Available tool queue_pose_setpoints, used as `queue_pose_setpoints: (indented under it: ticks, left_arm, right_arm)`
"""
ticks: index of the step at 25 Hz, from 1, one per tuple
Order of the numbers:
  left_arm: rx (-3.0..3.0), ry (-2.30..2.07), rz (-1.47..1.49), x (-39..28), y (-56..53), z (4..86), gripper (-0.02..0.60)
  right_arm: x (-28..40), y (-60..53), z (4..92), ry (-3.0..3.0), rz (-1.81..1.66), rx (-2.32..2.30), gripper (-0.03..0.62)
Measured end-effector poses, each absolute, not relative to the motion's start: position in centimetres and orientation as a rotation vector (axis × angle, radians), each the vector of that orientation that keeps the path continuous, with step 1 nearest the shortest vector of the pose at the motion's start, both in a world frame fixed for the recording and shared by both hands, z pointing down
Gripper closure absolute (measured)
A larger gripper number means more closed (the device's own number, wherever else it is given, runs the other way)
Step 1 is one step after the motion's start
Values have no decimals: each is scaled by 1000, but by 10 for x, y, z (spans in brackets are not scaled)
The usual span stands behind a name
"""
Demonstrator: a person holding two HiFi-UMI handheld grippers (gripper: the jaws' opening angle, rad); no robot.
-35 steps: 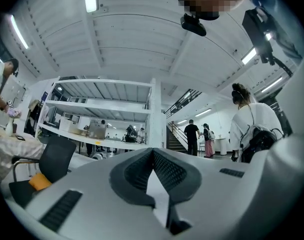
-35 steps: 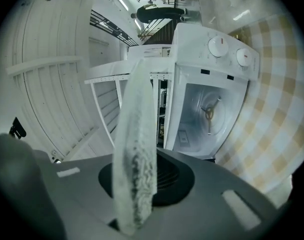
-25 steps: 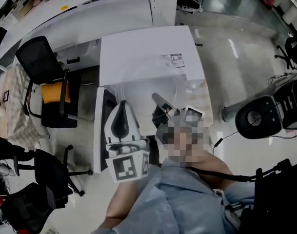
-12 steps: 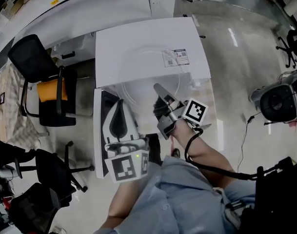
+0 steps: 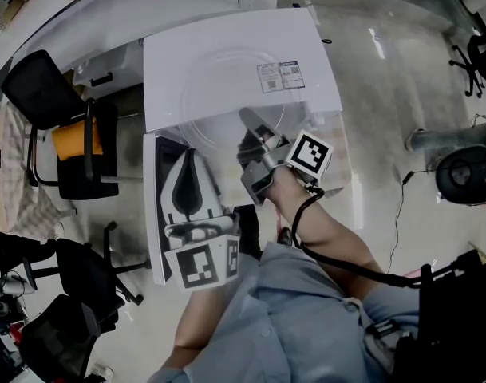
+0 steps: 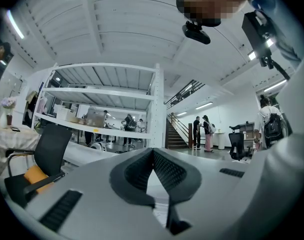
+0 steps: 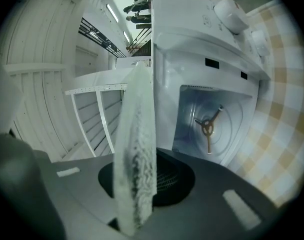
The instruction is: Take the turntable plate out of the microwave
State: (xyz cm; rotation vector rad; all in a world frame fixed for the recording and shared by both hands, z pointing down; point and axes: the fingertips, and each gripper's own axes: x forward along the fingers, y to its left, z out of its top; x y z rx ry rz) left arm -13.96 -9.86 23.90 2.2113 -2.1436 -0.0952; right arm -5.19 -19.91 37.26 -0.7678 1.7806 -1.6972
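The clear glass turntable plate [image 5: 227, 94] hangs in front of and above the white microwave [image 5: 306, 38], outside its cavity. My right gripper [image 5: 249, 122] is shut on its near rim. In the right gripper view the plate's frosted edge [image 7: 137, 154] stands edge-on between the jaws of the right gripper [image 7: 142, 171]. Behind it the open cavity shows only the three-armed roller hub [image 7: 207, 128]. My left gripper [image 5: 187, 166] hovers over the open microwave door [image 5: 157, 238]. In the left gripper view its jaws [image 6: 152, 154] meet at the tips with nothing between them.
The microwave stands on a checkered cloth [image 5: 338, 162]. A black chair with an orange cushion [image 5: 75, 142] is at the left, more black chairs [image 5: 75, 278] lower left. A black cable [image 5: 338, 262] trails from the right gripper. Shelving and distant people show in the left gripper view.
The right gripper has shifted a little sideways with the plate, still in front of the microwave. The left gripper has sunk slightly over the door. The head view has tilted.
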Motion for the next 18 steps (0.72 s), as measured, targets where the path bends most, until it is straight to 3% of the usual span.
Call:
queue_pose_setpoints:
  ticks: [18]
  left_arm:
    - [2231,-2125,-89,-134,-101,243,574]
  right_arm:
    - [-48,-179,375,1840,-1674,-734,522]
